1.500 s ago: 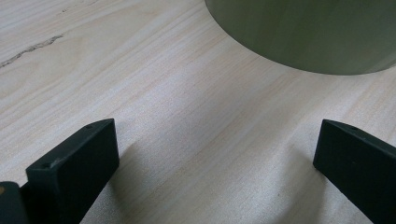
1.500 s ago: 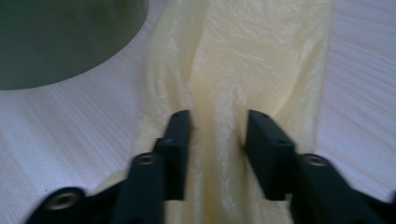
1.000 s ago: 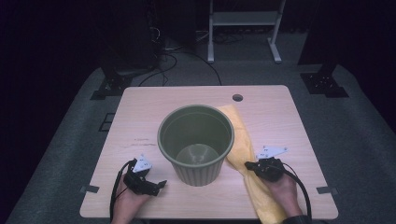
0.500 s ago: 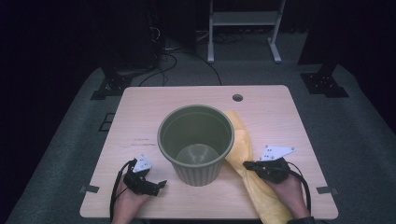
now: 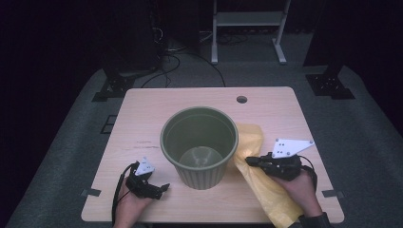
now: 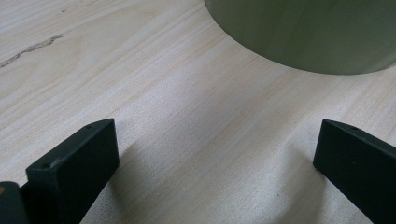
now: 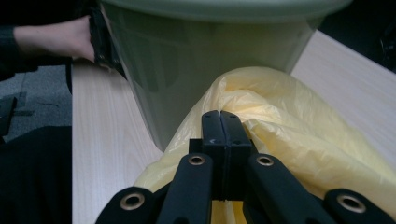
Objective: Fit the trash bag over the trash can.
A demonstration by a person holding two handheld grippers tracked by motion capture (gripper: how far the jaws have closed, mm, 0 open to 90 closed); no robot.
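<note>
A green plastic bin (image 5: 199, 145) stands upright and empty in the middle of the wooden table (image 5: 190, 102). A yellow plastic bag (image 5: 263, 187) lies to its right, running from the bin's side to the table's front edge. My right gripper (image 5: 250, 161) is shut on a fold of the yellow bag (image 7: 285, 135) and holds it lifted beside the bin wall (image 7: 196, 70). My left gripper (image 5: 162, 187) rests on the table left of the bin, jaws wide open with bare wood between them; the bin's base (image 6: 308, 32) is just ahead of it.
A round cable hole (image 5: 241, 99) sits near the table's far edge. Dark floor, cables and a white metal stand (image 5: 247, 28) lie beyond the table. The person's left hand (image 7: 60, 39) shows past the bin in the right gripper view.
My right gripper has risen with the bag's fold in it, lifting the bag off the table beside the bin. The left gripper has stayed put.
</note>
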